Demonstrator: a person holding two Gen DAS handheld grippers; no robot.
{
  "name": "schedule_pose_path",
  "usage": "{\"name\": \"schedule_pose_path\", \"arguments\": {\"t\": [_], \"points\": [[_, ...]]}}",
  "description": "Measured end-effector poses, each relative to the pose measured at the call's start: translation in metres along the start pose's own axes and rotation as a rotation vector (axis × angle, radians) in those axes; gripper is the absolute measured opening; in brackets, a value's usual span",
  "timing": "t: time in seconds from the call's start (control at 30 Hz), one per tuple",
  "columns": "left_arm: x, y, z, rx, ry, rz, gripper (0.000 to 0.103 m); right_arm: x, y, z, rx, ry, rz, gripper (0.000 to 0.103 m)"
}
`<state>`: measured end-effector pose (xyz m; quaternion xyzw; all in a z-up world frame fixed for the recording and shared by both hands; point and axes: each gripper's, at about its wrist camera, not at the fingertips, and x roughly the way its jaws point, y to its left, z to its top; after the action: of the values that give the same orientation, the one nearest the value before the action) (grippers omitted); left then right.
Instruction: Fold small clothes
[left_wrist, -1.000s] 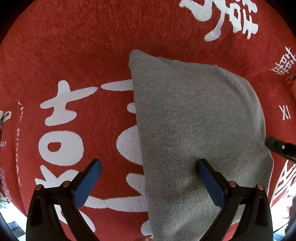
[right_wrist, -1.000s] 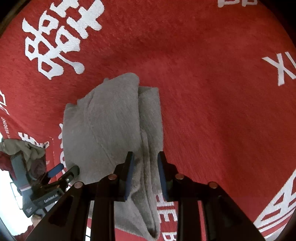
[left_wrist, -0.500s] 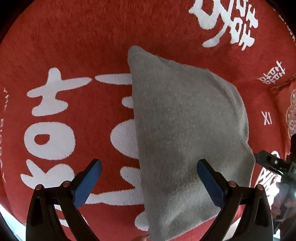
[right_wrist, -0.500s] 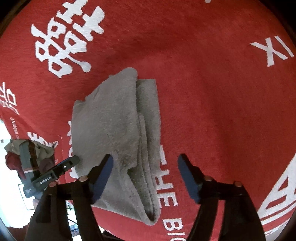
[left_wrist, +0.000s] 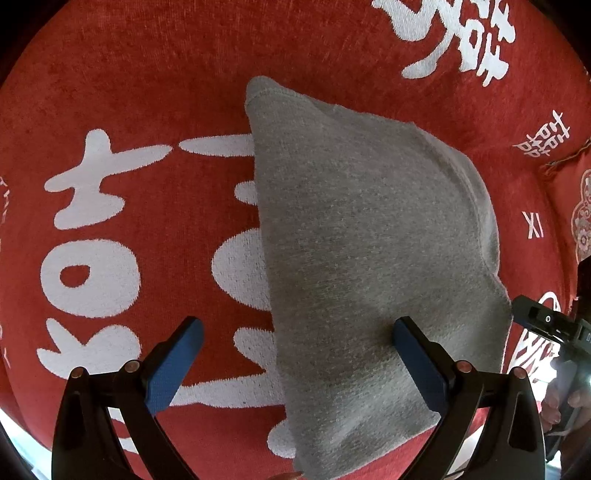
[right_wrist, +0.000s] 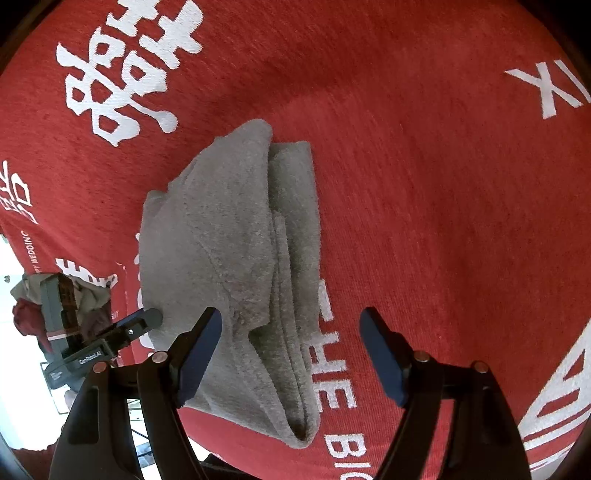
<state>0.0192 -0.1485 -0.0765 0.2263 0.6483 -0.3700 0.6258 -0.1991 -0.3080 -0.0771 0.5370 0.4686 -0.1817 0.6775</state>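
A small grey garment (left_wrist: 369, 251) lies folded flat on the red cloth with white characters (left_wrist: 147, 81). My left gripper (left_wrist: 295, 332) is open above its near left edge, with one blue finger over the grey fabric and the other over the red cloth. In the right wrist view the same garment (right_wrist: 229, 258) shows layered folds along its right side. My right gripper (right_wrist: 291, 332) is open and empty, hovering over the garment's near end. The left gripper's tip (right_wrist: 144, 317) shows at the garment's left edge.
The red cloth (right_wrist: 443, 184) spreads far beyond the garment on all sides. A pile of other clothes (right_wrist: 37, 295) sits off the cloth's left edge in the right wrist view. The right gripper's black tip (left_wrist: 535, 317) shows at the far right of the left wrist view.
My right gripper was shut on the garment's folded edge a second ago; it has opened, let go and pulled back. The left gripper stayed open and shifted only slightly.
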Motion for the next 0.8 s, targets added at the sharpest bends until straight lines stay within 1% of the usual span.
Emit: {"name": "schedule_pose_path", "arguments": {"t": [0.23,0.37,0.5,0.6,0.67,0.8], "points": [[0.004,-0.004,-0.001,0.009,0.004,0.003,0.103,0.003,-0.002,0.002,0.001,0.005,-0.001,0.08],[0.007,0.005,0.002,0.003,0.024,-0.036,0.103,0.005,-0.003,0.004,-0.009,0.007,0.006,0.08],[0.007,0.015,0.004,0.024,0.012,-0.078,0.103,0.009,-0.006,0.011,-0.028,0.026,0.057,0.08],[0.01,0.019,0.007,0.043,0.009,-0.138,0.103,0.015,-0.01,0.022,-0.047,0.038,0.104,0.08],[0.015,0.021,0.007,0.056,0.027,-0.183,0.103,0.022,-0.014,0.033,-0.052,0.05,0.143,0.08],[0.023,0.016,0.008,0.079,0.064,-0.308,0.103,0.042,-0.02,0.053,-0.056,0.08,0.207,0.081]]}}
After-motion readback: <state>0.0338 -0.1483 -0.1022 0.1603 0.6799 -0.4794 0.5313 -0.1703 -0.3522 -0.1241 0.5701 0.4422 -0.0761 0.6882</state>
